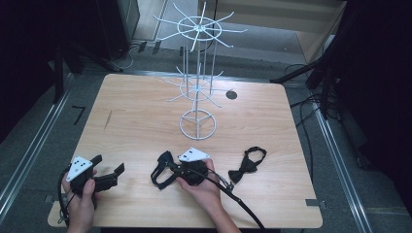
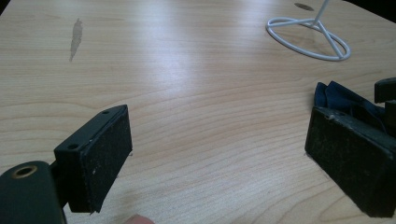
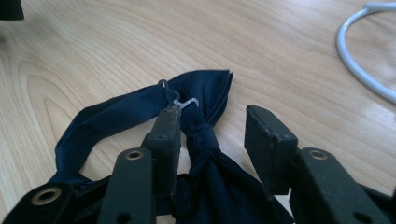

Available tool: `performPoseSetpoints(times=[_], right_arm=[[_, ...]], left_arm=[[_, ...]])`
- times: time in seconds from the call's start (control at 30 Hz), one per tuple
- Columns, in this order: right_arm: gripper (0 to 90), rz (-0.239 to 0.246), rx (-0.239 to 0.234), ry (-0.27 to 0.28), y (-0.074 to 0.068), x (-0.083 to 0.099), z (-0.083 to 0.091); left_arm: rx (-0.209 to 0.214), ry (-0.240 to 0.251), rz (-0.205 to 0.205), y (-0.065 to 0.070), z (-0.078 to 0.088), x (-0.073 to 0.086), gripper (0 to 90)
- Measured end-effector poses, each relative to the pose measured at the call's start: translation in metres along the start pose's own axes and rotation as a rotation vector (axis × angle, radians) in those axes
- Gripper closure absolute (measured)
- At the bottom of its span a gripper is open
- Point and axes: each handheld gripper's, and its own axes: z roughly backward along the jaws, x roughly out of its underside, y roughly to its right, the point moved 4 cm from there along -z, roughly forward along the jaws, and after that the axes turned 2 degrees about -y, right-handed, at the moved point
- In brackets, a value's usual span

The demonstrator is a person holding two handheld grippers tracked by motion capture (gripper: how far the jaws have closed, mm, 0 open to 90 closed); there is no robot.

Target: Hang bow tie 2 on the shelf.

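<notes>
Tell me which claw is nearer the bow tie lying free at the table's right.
Right. The right claw sits just left of that bow tie, straddling another tie; the left claw is far across the table.

Rack (image 1: 198, 121) stands behind two bow ties (image 1: 248, 165), seemingly apart.

bench (image 1: 131, 121): light wood, wavy grain, one dark smudge (image 2: 75, 35) and a dark round spot (image 1: 231, 94). wire stand (image 1: 197, 73): white. bow tie (image 3: 205, 154) at the right hand-held gripper (image 3: 212, 128): dark navy, with a small silver hook (image 3: 180, 100). second bow tie (image 1: 248, 165): black. both hand-held grippers, left (image 2: 217, 154) too: black jaws, brass-coloured eyelets, pale grey top plates. floor: grey.
</notes>
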Motion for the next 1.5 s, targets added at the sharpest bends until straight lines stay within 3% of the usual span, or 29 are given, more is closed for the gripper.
performPoseSetpoints(times=[0.23, 0.4, 0.43, 0.7, 0.83, 0.93, 1.13, 1.5], right_arm=[[61.7, 0.001, -0.008, -0.062, -0.001, 0.004, -0.005], [68.8, 0.004, -0.007, -0.057, -0.003, 0.005, -0.005], [74.4, 0.009, 0.003, -0.061, -0.003, 0.005, -0.005], [77.8, 0.017, -0.003, -0.048, -0.003, 0.006, -0.004], [78.0, 0.019, 0.014, -0.006, -0.004, 0.006, 0.0], [78.0, -0.004, 0.023, 0.055, -0.002, 0.006, 0.005], [77.9, 0.002, 0.043, 0.09, -0.003, 0.006, 0.01], [77.9, 0.012, 0.095, 0.208, -0.002, 0.001, 0.028]], left_arm=[[0.0, 0.0, 0.0, 0.0, 0.0, 0.0, 8.2], [-0.002, -0.003, 0.001, 0.0, 0.0, 0.0, 8.2], [-0.003, -0.004, -0.001, 0.0, 0.0, 0.0, 8.2], [-0.003, -0.002, -0.001, 0.0, 0.0, 0.0, 8.2], [-0.003, 0.001, 0.0, 0.0, 0.0, 0.0, 8.2], [-0.002, 0.0, 0.0, 0.0, 0.0, 0.0, 8.1], [-0.002, 0.0, 0.0, 0.0, 0.0, 0.0, 8.1], [-0.002, 0.001, 0.0, 0.0, 0.0, 0.0, 8.2]])
